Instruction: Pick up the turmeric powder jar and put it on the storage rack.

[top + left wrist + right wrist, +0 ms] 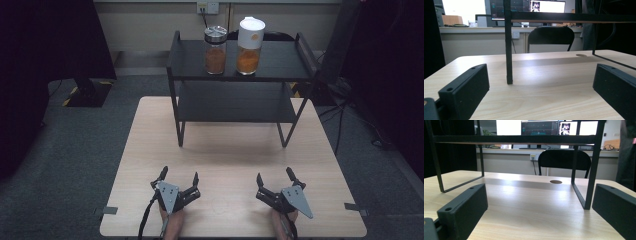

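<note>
While resting low at the near edge of the pale wooden table [225, 150], lying side by side with bare tabletop between: left gripper [179, 179] and right gripper [276, 178], each with its jaws spread wide and holding nothing. Showing the same from the left gripper view, two black jaws parted over empty wood, with one front leg of the black rack [508, 50] standing just ahead between them. Looking from the right gripper view, again parted jaws, nothing between them, the rack's legs rising well ahead and a black chair [564, 160] sitting beyond the far edge. Standing at the far half of the table, well apart from both grippers: one black two-tier rack [240, 60]. Sitting on its top shelf, two jars of orange-brown powder, upright and just beside each other — a glass jar with a silver lid [215, 50] toward the left, a jar with a white lid [249, 46] toward the right. Counting up: two grippers, two jars, one rack, one table. Entering from the bottom of the high view, two forearms behind the grippers.
</note>
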Motion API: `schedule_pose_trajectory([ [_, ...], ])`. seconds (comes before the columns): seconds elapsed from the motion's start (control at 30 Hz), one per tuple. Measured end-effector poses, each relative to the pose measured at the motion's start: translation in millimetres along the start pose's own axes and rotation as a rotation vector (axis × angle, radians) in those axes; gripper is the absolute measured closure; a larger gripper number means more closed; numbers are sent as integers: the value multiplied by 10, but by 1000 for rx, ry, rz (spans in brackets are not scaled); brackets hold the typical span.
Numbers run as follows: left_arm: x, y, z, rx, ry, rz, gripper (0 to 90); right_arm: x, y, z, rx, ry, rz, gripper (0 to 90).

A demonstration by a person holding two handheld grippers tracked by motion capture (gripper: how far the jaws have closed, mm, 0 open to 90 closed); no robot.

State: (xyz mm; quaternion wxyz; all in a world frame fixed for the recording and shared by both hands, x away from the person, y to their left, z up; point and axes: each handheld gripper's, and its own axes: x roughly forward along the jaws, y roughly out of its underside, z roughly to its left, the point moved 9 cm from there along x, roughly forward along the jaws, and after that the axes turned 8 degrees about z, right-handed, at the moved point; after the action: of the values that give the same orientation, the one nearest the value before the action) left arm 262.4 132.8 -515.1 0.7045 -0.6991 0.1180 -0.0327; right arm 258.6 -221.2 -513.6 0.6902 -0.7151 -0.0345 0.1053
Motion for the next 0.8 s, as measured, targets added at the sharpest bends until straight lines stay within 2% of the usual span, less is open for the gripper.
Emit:
schedule_pose_trajectory([
  [0.1,0,0,0,0,0,0,0,9,-13,-11,14,-5,18,0],
  [0.37,0,0,0,0,0,0,0,4,-11,12,16,19,17,0],
  [0.8,0,0,-3,1,-3,0,0,2,-11,10,16,17,17,0],
])
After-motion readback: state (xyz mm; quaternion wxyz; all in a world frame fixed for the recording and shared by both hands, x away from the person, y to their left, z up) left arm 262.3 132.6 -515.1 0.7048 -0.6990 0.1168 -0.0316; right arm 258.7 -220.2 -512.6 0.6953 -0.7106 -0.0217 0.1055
